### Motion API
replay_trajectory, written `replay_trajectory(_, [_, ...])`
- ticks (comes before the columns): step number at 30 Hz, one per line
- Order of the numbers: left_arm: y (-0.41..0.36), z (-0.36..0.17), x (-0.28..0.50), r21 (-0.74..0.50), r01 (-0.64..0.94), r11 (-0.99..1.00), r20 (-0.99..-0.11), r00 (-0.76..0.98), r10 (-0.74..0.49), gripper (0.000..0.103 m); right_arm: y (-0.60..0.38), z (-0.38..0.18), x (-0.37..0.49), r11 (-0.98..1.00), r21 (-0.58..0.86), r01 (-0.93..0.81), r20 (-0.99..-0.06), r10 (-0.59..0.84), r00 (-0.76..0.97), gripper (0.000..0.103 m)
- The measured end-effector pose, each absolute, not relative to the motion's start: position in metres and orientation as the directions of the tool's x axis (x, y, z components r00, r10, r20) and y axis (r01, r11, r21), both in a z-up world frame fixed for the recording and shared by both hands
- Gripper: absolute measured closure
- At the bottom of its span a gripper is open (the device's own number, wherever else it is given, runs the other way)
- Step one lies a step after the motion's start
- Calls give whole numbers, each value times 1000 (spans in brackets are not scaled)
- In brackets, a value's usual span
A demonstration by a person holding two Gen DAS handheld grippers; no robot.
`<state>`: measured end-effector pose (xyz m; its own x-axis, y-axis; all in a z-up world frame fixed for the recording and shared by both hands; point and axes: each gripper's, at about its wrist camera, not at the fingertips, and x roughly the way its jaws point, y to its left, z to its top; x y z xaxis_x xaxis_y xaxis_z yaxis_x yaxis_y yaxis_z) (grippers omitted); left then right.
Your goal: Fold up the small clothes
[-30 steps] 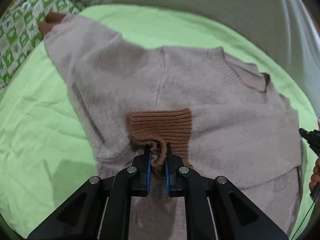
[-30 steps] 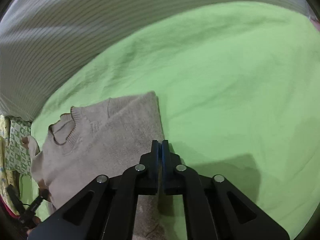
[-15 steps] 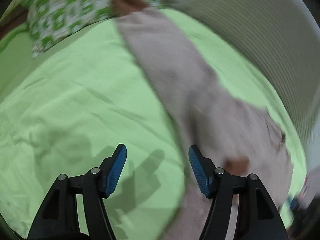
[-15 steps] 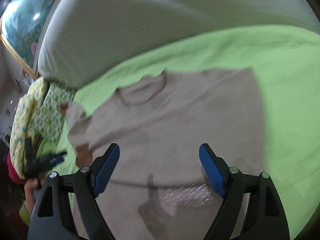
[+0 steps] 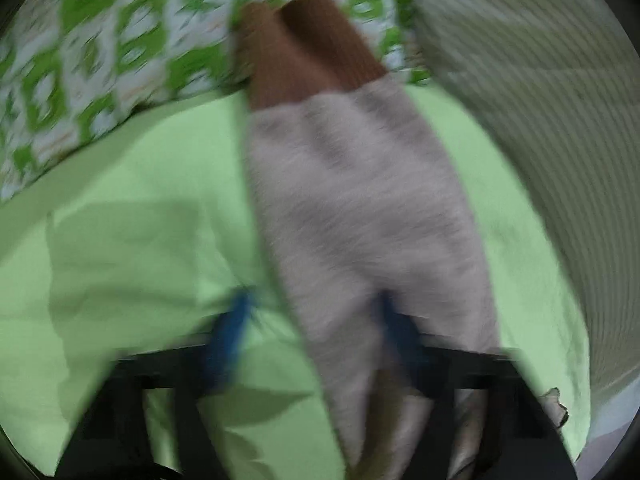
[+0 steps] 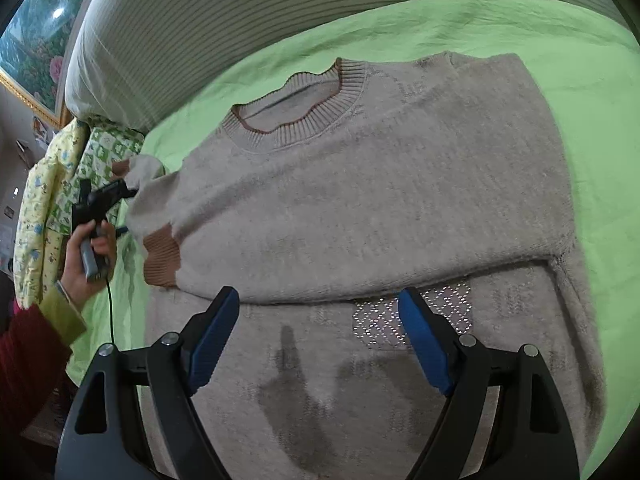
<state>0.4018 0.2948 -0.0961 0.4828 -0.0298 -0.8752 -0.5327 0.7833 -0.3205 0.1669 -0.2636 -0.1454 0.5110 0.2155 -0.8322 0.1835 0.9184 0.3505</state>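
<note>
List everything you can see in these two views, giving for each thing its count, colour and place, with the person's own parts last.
sweater: one, beige with brown cuffs, spread on the bed sheet
bed sheet: one, light green, under the sweater
striped pillow: one, grey-white, along the far edge
checked quilt: one, green and white, beside the far cuff
floral blanket: one, yellow, far left
framed picture: one, flowers, gilt frame, on the wall
left gripper: black, blue fingers just closing, apart, sleeve between them
right gripper: black, blue fingers just opened, nothing between
left hand: holds the left gripper; red cuffed sleeve
</note>
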Motion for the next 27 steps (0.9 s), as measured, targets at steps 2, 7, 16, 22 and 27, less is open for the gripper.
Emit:
replay_trajectory(2, [291,-79,395,-338,-505,795,-851,524,-29,98,-267,-144,167,915,356,192,-828,213,519,20])
replay_trajectory(7, [254,-1,356,-269,-379,886,-767,640,41,100,-279,-138,166,898,378,227,-807,200,555,20])
replay_trajectory(16, [17,106,290,-231,203,952,-615,727,-304,93,-309,-117,142,848,423,320,-761,140,634,20])
replay_trajectory(22, [-113,2,261,-91,399,912,-817,493,-298,81,-341,-104,126,809,433,398,-749,77,659,20])
replay_trajectory(27, [-65,-27,228,-37,337,941,-845,493,-210,55,-355,-98,119,810,428,402,-743,61,667,20])
